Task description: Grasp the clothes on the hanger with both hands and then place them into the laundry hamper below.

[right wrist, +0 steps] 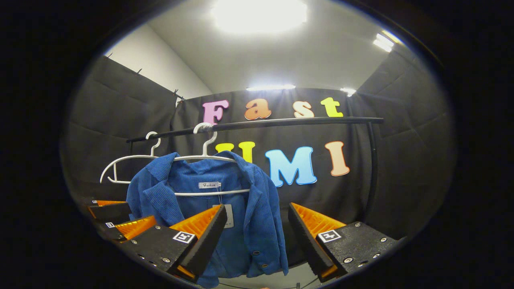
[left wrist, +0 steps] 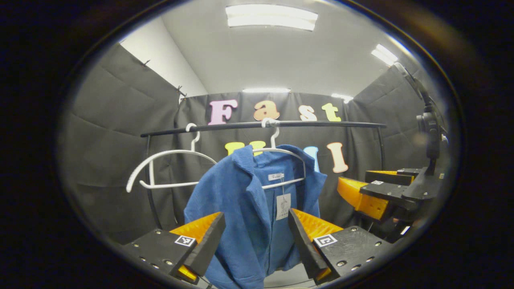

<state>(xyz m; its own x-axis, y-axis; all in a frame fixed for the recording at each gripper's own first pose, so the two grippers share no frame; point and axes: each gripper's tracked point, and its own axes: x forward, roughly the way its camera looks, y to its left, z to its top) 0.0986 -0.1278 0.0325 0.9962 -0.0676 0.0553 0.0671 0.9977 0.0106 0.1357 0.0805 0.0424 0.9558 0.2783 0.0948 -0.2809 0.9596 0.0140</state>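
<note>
Left gripper [left wrist: 257, 241] hangs wide open, nothing held — the jacket [left wrist: 245, 208] drapes right in the gap between its fingers, a little beyond the tips. Up and left of it, a bare hanger [left wrist: 160, 168] sits on the rail [left wrist: 261, 125]; the jacket's own hanger [left wrist: 281, 154] is straight above the gap.

Right gripper [right wrist: 257, 241] is also spread wide and empty, with the jacket [right wrist: 209, 208] ahead and mostly toward its left finger. The hamper, I'd say, waits somewhere below.

Risks from here: a close on one thin layer could slip, and a downward pull with the collar hooked could drag the hanger off the rail or snag it — uneven pulls would twist the cloth.

The neck label [right wrist: 209, 185] and hang tag [left wrist: 283, 206] carry writing I won't read out.
</note>
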